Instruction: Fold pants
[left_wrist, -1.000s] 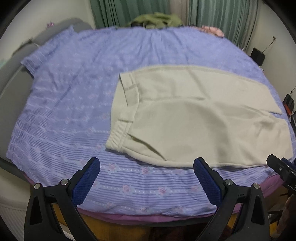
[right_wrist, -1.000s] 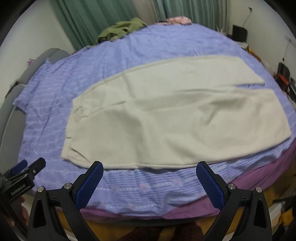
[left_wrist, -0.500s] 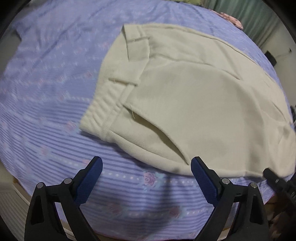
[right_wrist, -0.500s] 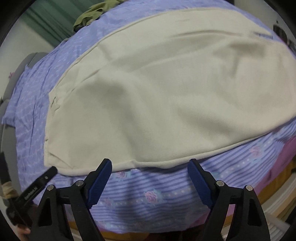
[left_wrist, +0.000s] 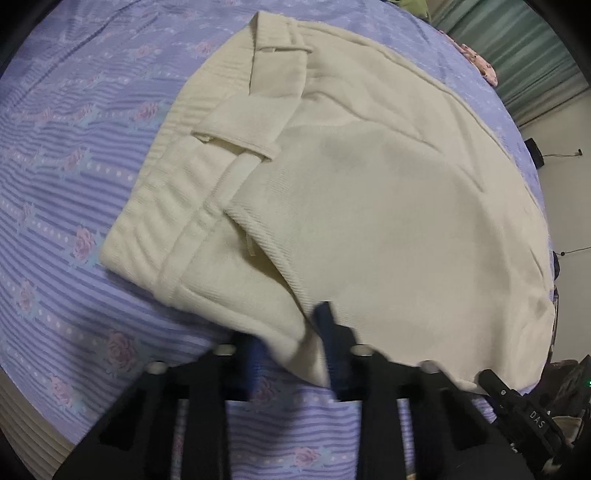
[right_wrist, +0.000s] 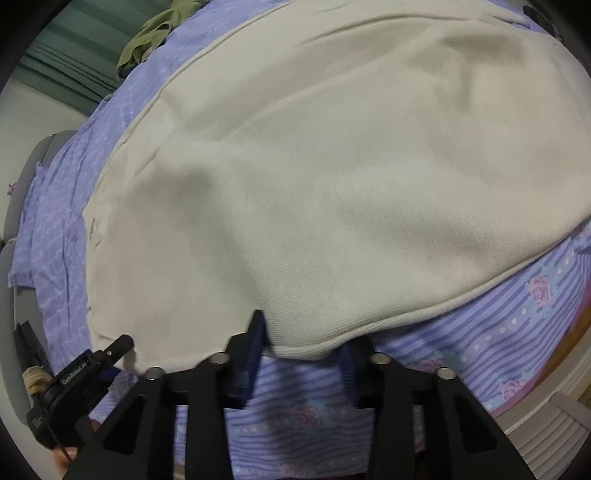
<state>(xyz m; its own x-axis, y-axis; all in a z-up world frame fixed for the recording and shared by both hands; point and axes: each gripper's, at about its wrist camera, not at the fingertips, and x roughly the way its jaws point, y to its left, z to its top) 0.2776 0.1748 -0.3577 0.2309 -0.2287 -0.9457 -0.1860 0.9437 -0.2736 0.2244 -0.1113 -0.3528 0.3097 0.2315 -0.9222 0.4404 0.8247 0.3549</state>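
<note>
Bed (left_wrist: 55, 177) with striped purple floral sheet; we see cream pants (left_wrist: 369, 206) flat on it, folded lengthwise, waistband left. Leg ends cut off in both views; left view motion-blurred. Left gripper (left_wrist: 290, 352) has narrowed onto the near pants edge by the waist. Right gripper (right_wrist: 303, 354) likewise pinches that edge further along.

Both of the 2 fisheye views sit low at the near edge of the bed (left_wrist: 55, 229), facing forward across it along their own fingers and very close to the cream pants (left_wrist: 388, 221). The left wrist view faces the waistband end; the right wrist view faces the plain leg cloth. They share the pants' near hem, and each catches the other gripper at its frame edge.
</note>
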